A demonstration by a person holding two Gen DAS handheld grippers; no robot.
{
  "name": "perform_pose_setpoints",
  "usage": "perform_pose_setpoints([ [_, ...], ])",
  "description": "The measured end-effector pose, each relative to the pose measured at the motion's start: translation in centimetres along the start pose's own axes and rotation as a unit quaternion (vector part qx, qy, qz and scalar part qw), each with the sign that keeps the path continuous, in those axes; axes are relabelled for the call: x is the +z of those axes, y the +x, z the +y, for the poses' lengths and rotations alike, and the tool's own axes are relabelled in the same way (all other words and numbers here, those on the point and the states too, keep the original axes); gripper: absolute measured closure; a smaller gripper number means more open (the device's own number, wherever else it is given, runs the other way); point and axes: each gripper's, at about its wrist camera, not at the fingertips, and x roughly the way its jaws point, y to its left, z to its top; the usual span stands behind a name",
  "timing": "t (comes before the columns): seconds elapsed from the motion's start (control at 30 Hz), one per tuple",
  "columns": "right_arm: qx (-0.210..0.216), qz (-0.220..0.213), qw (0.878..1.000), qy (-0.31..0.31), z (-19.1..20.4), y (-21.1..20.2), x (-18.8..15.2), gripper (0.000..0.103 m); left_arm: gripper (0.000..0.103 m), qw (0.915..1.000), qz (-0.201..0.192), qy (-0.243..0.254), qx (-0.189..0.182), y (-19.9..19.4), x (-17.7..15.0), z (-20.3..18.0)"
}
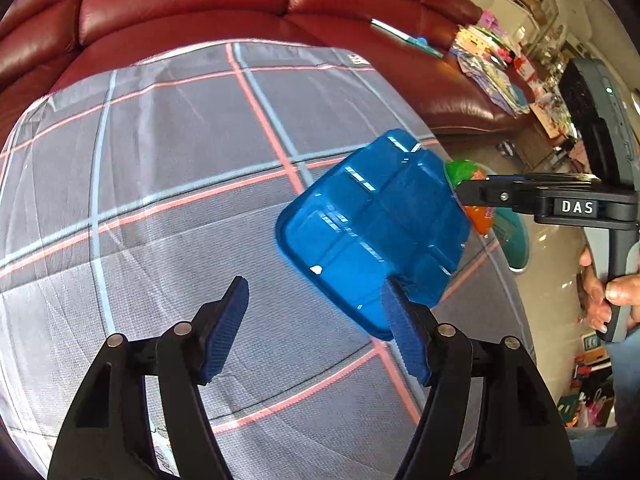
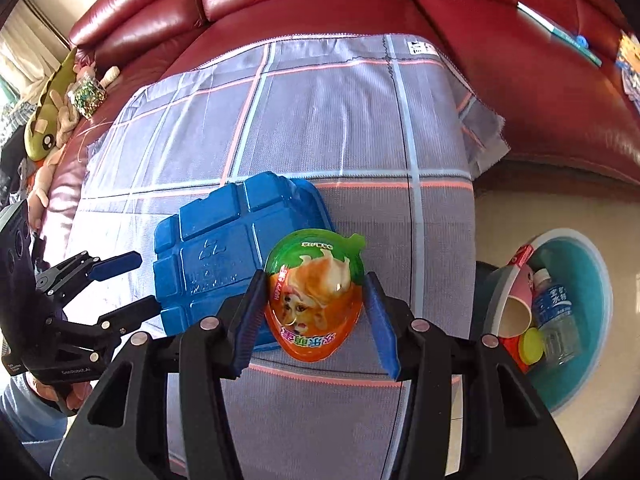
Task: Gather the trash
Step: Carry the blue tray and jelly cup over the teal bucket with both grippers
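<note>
I'm holding right tongs (image 2: 314,312) apart around the egg-shaped snack cup (image 2: 314,296), beside the overturned blue tray (image 2: 212,252) on the plaid-covered sofa (image 2: 360,140). Left tongs (image 1: 314,320) apart. Teal bin (image 2: 592,320) on the floor is holding a water bottle (image 2: 556,320) and a paper cup (image 2: 518,308).

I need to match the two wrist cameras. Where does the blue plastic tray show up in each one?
Left wrist: blue tray right of centre, upside down on the checked cloth, its near corner at the left gripper's right finger.
Right wrist: blue tray left of centre, behind the right gripper.
Shared landmark: the orange-and-green snack cup beside the tray.
</note>
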Motion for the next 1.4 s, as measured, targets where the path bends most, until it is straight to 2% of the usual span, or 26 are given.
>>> perform_pose_setpoints([
  [0.13, 0.005, -0.003, 1.000, 0.016, -1.1, -0.8, -0.7, 0.057, 0.028, 0.9971, 0.006, 0.073, 0.024, -0.2, -0.1, -3.8],
  [0.37, 0.019, -0.022, 0.999, 0.018, -2.3, -2.2, -1.5, 0.057, 0.023, 0.9952, 0.004, 0.096, 0.022, -1.2, 0.3, -7.1],
  [0.43, 0.023, -0.026, 0.999, 0.024, -2.9, -2.6, -1.6, 0.057, 0.011, 0.9936, -0.001, 0.112, 0.015, -1.6, 0.6, -8.2],
  [0.5, 0.021, -0.030, 0.999, 0.024, -3.3, -3.0, -1.8, 0.057, 0.004, 0.9899, -0.010, 0.138, 0.029, -1.6, 0.8, -9.4],
  [0.6, 0.019, -0.033, 0.999, 0.032, -4.2, -3.3, -2.1, 0.057, 0.004, 0.9865, 0.005, 0.155, 0.053, 0.1, 1.3, -10.4],
  [0.8, 0.015, -0.028, 0.998, 0.053, -5.9, -3.0, -2.7, 0.057, 0.004, 0.9783, 0.025, 0.192, 0.073, 2.9, 2.3, -10.4],
  [0.9, 0.012, -0.023, 0.998, 0.060, -5.9, -2.4, -2.5, 0.057, 0.004, 0.9729, 0.037, 0.216, 0.073, 4.1, 2.9, -10.4],
  [0.97, 0.010, -0.019, 0.998, 0.061, -5.8, -2.0, -2.3, 0.057, 0.003, 0.9703, 0.031, 0.230, 0.070, 4.6, 3.0, -10.3],
  [1.03, 0.009, -0.016, 0.998, 0.062, -5.8, -1.7, -2.2, 0.057, 0.003, 0.9717, 0.026, 0.229, 0.055, 4.8, 3.3, -9.9],
  [1.23, 0.007, -0.026, 0.997, 0.075, -6.7, -2.5, -2.2, 0.057, 0.005, 0.9855, 0.013, 0.168, 0.021, 4.2, 3.7, -8.8],
  [1.4, 0.003, -0.043, 0.995, 0.085, -8.5, -4.4, -2.5, 0.057, 0.005, 0.9889, -0.004, 0.148, 0.008, 2.5, 4.1, -9.7],
])
